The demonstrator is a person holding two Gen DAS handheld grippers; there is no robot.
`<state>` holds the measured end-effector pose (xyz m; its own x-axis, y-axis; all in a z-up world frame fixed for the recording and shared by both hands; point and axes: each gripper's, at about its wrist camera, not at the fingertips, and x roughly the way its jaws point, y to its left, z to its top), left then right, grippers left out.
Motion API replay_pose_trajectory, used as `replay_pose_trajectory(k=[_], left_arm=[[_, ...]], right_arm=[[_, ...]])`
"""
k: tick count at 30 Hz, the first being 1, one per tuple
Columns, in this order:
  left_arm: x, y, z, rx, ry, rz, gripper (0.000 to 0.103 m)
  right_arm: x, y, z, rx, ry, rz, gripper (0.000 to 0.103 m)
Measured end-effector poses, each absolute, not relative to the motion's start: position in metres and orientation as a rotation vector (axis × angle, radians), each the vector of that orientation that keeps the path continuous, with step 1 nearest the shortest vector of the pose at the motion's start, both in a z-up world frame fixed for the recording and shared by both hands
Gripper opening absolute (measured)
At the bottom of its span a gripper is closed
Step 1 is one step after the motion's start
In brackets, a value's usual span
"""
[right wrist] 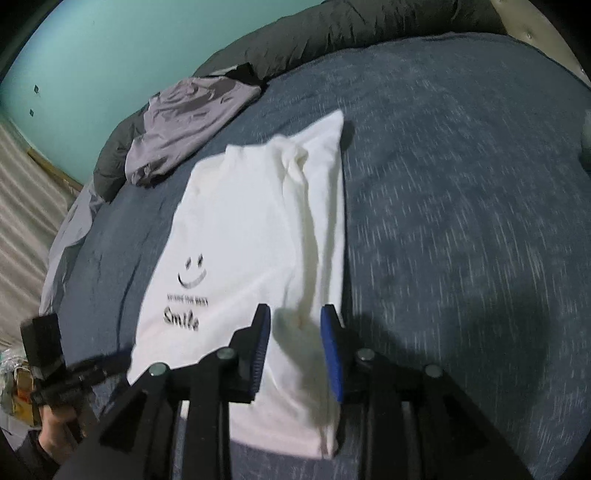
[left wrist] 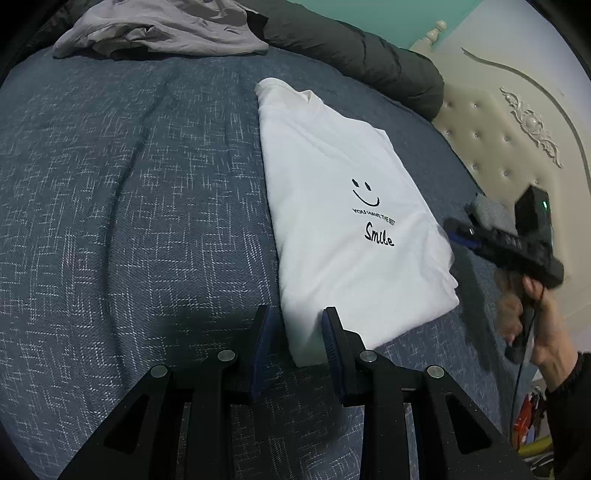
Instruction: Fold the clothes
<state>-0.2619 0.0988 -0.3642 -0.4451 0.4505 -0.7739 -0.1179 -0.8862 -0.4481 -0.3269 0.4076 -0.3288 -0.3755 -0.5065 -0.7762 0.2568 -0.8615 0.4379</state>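
Observation:
A white T-shirt point(left wrist: 332, 206) printed with a smiley and "Smile" lies folded into a long strip on the blue bedspread point(left wrist: 129, 184). My left gripper point(left wrist: 297, 325) hovers over the strip's near corner, jaws apart, with the cloth's edge showing in the gap and no pad pressing it. In the right wrist view the same T-shirt point(right wrist: 251, 221) lies flat, and my right gripper point(right wrist: 295, 321) stands open above its right fold, nothing pinched. Seen from the left wrist, the right gripper point(left wrist: 461, 236) sits at the shirt's right edge, held by a hand point(left wrist: 543, 325).
A crumpled grey garment point(left wrist: 166, 29) lies at the far side of the bed beside a dark quilted duvet point(left wrist: 362, 55). A cream tufted headboard point(left wrist: 498, 140) bounds one side and a teal wall point(right wrist: 110, 55) another. Wide bedspread point(right wrist: 461, 184) lies right of the shirt.

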Motion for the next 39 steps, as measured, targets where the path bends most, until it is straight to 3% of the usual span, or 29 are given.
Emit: replay_pose_trajectory(k=[2, 3, 4, 15, 18, 21, 26, 27, 29, 34, 36, 39], left_arm=[[-0.261, 0.1, -0.364, -1.419, -0.47, 2.372, 0.031], [-0.261, 0.101, -0.363, -1.421, -0.467, 2.374, 0.031], [-0.26, 0.101, -0.363, -1.422, -0.463, 2.375, 0.031], [-0.261, 0.103, -0.359, -1.431, -0.45, 2.381, 0.031], [-0.26, 0.101, -0.355, -1.429, -0.448, 2.383, 0.031], [-0.26, 0.097, -0.351, -1.421, -0.449, 2.391, 0.03], [-0.261, 0.098, -0.351, -1.427, -0.469, 2.379, 0.031], [-0.261, 0.099, -0.351, -1.429, -0.473, 2.374, 0.031], [-0.261, 0.104, -0.353, -1.433, -0.481, 2.357, 0.031], [-0.259, 0.109, -0.361, -1.457, -0.491, 2.329, 0.03], [-0.258, 0.109, -0.365, -1.464, -0.496, 2.315, 0.024], [-0.255, 0.109, -0.364, -1.466, -0.492, 2.317, 0.024]], right_arm=[[-0.323, 0.406, -0.336, 1.419, -0.318, -2.246, 0.02], [-0.322, 0.405, -0.339, 1.425, -0.31, -2.243, 0.007], [-0.32, 0.406, -0.338, 1.415, -0.311, -2.254, 0.005], [-0.322, 0.428, -0.33, 1.422, -0.394, -2.292, 0.004], [-0.319, 0.431, -0.331, 1.47, -0.469, -2.276, 0.009], [-0.305, 0.436, -0.328, 1.461, -0.515, -2.254, 0.024], [-0.284, 0.432, -0.336, 1.493, -0.494, -2.215, 0.024], [-0.281, 0.431, -0.338, 1.501, -0.481, -2.215, 0.023], [-0.275, 0.43, -0.343, 1.505, -0.459, -2.208, 0.004], [-0.266, 0.439, -0.344, 1.496, -0.441, -2.25, 0.002], [-0.265, 0.441, -0.342, 1.492, -0.435, -2.265, 0.002], [-0.264, 0.439, -0.342, 1.503, -0.409, -2.272, 0.001]])
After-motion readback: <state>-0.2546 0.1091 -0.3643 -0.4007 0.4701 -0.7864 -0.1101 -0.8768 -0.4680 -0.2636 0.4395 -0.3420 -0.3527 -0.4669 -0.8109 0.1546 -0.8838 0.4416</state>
